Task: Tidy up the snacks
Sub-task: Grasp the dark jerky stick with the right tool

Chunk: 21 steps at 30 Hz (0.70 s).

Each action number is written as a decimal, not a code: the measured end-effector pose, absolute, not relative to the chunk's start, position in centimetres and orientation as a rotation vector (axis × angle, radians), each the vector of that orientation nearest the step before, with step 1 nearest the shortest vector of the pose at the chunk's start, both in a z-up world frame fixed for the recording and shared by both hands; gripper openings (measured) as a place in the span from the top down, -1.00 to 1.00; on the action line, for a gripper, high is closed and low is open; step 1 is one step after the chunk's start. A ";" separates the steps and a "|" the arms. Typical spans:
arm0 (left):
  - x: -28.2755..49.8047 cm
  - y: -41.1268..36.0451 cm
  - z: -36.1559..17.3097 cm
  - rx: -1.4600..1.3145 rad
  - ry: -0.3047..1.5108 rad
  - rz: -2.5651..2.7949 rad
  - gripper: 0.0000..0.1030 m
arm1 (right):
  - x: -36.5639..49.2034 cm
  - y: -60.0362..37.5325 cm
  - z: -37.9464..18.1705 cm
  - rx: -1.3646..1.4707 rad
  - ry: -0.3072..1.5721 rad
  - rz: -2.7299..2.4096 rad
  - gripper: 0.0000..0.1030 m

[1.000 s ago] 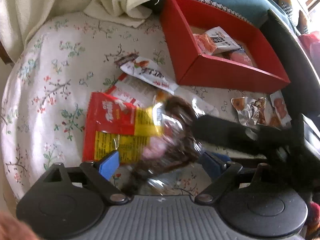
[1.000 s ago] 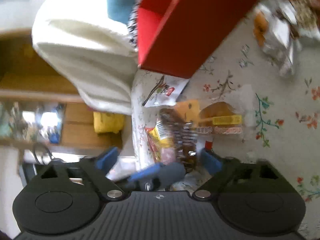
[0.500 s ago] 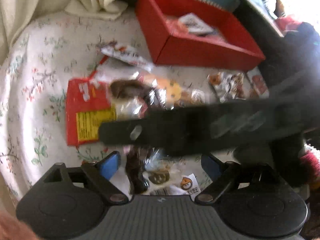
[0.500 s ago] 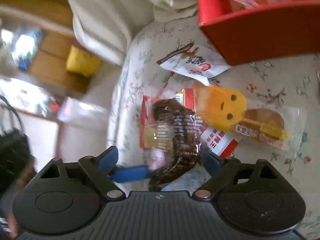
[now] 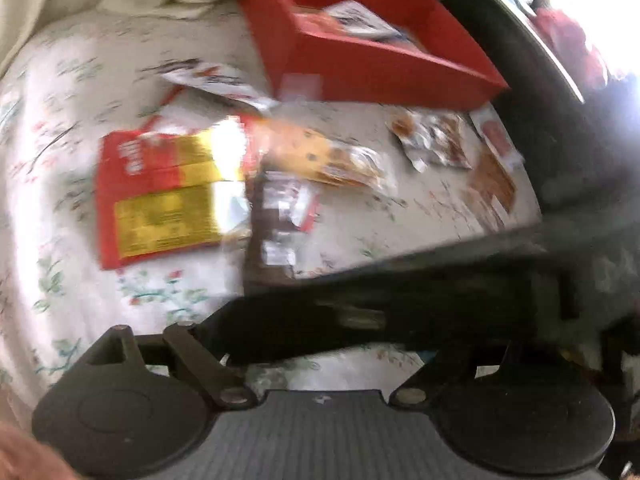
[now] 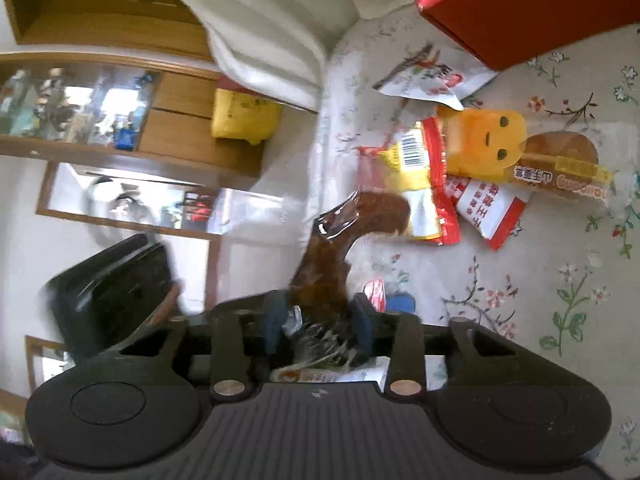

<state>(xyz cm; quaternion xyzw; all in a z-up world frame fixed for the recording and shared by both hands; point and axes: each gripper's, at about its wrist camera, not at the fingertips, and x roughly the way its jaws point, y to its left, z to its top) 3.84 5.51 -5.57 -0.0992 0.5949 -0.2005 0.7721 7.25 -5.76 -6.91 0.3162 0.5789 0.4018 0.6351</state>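
My right gripper (image 6: 318, 322) is shut on a clear packet of brown snack (image 6: 340, 240), held above the floral tablecloth. In the left wrist view the same brown packet (image 5: 280, 216) hangs over the cloth, and the right gripper's black body (image 5: 400, 304) crosses in front. My left gripper's fingertips are hidden behind it; its arms stand wide apart. A red and yellow packet (image 5: 160, 196), an orange-faced bread packet (image 5: 320, 156) and a white packet (image 5: 212, 78) lie on the cloth. The red box (image 5: 360, 68) holds some snacks at the back.
More small packets (image 5: 440, 140) lie to the right near the table edge. A cream cloth (image 6: 260, 20) hangs at the back left. A wooden cabinet (image 6: 120, 80) and a yellow object (image 6: 244, 118) stand beyond the table.
My right gripper has closed on the brown packet, which the left gripper no longer holds. The right gripper has crossed lower in the left view, and the left gripper has pulled back.
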 end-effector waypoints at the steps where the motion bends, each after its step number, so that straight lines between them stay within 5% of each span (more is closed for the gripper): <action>1: 3.8 5.1 -5.7 -0.192 1.292 -0.432 -0.38 | 7.5 -5.6 -7.1 0.708 1.331 0.895 -0.16; 6: 4.1 6.5 -5.9 -0.231 1.292 -0.389 -0.07 | 9.0 -2.8 -8.0 0.582 1.401 0.803 -0.67; 12: 4.0 6.5 -5.6 -0.223 1.279 -0.409 -0.07 | 10.5 -1.4 -7.7 0.525 1.513 0.882 -0.73; 16: 3.5 5.3 -5.5 -0.199 1.276 -0.477 -0.10 | 11.8 -1.6 -7.2 0.556 1.475 0.962 -0.97; 21: 3.6 3.9 -5.3 -0.151 1.281 -0.505 -0.10 | 12.1 0.0 -7.6 0.343 1.486 0.902 -0.76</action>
